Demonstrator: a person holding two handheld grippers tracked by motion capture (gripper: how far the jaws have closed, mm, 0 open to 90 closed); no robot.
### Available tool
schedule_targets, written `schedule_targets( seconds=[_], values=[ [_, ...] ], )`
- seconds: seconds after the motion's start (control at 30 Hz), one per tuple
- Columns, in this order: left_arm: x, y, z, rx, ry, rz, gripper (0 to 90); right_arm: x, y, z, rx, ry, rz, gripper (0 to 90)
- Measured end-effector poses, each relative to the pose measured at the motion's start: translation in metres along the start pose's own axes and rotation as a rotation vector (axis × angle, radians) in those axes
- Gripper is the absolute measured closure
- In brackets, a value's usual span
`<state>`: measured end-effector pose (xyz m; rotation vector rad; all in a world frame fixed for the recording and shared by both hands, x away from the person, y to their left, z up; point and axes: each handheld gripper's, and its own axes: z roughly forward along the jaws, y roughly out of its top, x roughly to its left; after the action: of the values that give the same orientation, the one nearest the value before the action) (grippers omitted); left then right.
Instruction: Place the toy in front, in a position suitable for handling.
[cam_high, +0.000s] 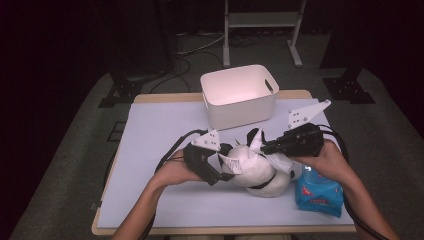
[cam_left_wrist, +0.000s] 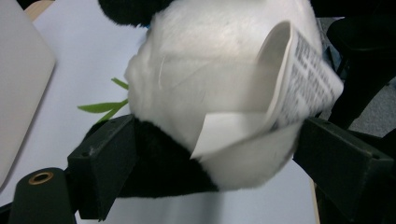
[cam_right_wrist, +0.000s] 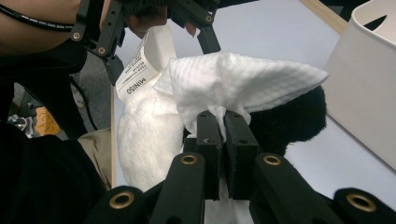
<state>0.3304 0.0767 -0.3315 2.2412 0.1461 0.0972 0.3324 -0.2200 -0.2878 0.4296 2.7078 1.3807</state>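
white bin (cam_high: 239, 95) blocking the far side, blue packet (cam_high: 318, 192) (right), open mat (cam_high: 155, 130) left

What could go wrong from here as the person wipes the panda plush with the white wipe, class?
1. The right gripper pinches the white wipe by only a small fold; rubbing could tug it free.
2. The left gripper squeezes soft plush at the panda toy, so the toy may twist or slip.
3. The paper tag lies by the jaws and could crumple.
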Motion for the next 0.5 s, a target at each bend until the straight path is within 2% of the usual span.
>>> schedule_targets(
  seconds=[0.17, 0.33, 0.5],
  values=[
    [0.0032, -0.0063, 0.0018, 0.002, 0.008, -0.026, 12.1, -0.0017, -0.0046, -0.0065, -0.005, -0.012, 0.017, 85.2],
    [0.0054, -0.0093, 0.0039, 0.002, 0.002, -0.032, 11.9, -0.0026, -0.0075, -0.0092, -0.007, -0.015, 0.029, 85.2],
    [0.0066, -0.0108, 0.0033, 0.001, 0.004, -0.046, 11.9, -0.0026, -0.0068, -0.0085, -0.001, -0.009, 0.019, 85.2]
  ],
)
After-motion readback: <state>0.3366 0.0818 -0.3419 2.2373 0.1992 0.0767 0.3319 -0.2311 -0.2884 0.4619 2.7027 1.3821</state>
